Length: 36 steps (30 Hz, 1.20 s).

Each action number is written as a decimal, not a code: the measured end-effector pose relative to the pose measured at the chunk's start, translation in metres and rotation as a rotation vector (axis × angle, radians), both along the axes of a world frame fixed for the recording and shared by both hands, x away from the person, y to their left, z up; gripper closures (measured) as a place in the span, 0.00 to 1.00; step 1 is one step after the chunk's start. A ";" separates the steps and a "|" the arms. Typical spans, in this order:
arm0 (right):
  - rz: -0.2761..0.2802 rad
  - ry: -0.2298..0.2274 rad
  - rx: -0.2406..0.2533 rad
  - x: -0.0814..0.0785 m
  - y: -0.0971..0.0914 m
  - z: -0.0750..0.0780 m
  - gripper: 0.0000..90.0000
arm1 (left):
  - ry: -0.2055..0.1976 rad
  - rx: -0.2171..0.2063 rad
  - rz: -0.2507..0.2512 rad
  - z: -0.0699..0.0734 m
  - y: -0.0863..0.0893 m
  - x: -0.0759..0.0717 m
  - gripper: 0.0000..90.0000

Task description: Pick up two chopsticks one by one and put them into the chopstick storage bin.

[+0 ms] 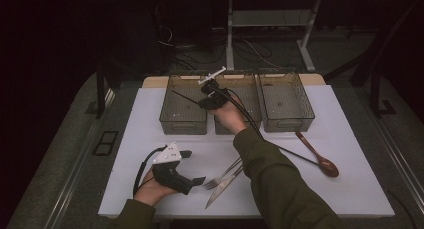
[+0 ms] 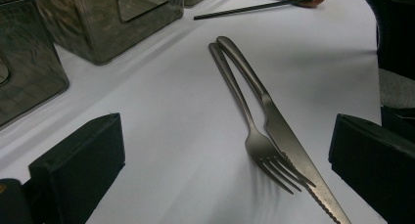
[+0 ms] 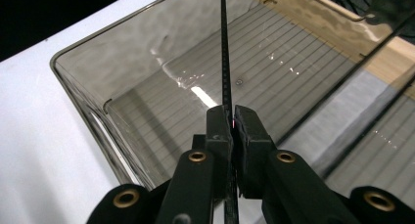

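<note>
Thin black chopstick [image 3: 225, 62] over leftmost bin [image 3: 78, 94]

high view: above, facing forward-down | gripper views: close, low | shared: fork [image 1: 221, 175] [image 2: 254, 136], left bin [image 1: 183, 109] [image 3: 147, 116]

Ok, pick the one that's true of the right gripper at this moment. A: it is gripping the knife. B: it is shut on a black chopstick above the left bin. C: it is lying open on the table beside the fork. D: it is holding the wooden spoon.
B: the right gripper has its jaws closed on a thin black chopstick, held over the left bin.
</note>
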State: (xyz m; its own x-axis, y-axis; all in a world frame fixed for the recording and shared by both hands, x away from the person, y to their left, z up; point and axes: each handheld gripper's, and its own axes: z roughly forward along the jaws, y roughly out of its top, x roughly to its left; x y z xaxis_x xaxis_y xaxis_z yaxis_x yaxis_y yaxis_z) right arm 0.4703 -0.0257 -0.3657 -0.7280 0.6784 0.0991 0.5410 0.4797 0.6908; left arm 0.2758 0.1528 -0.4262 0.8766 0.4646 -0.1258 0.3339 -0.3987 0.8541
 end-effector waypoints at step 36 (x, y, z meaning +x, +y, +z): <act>0.126 -0.046 0.152 -0.050 -0.066 0.015 0.50 | 0.006 0.020 0.003 -0.001 -0.001 0.000 0.00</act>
State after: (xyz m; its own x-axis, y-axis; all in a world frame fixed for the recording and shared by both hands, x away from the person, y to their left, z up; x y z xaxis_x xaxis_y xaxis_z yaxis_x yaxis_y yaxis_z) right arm 0.4206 -0.0918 -0.3508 -0.8124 0.5611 0.1585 0.4495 0.4296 0.7832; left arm 0.2755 0.1522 -0.4271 0.8743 0.4699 -0.1215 0.3399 -0.4142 0.8443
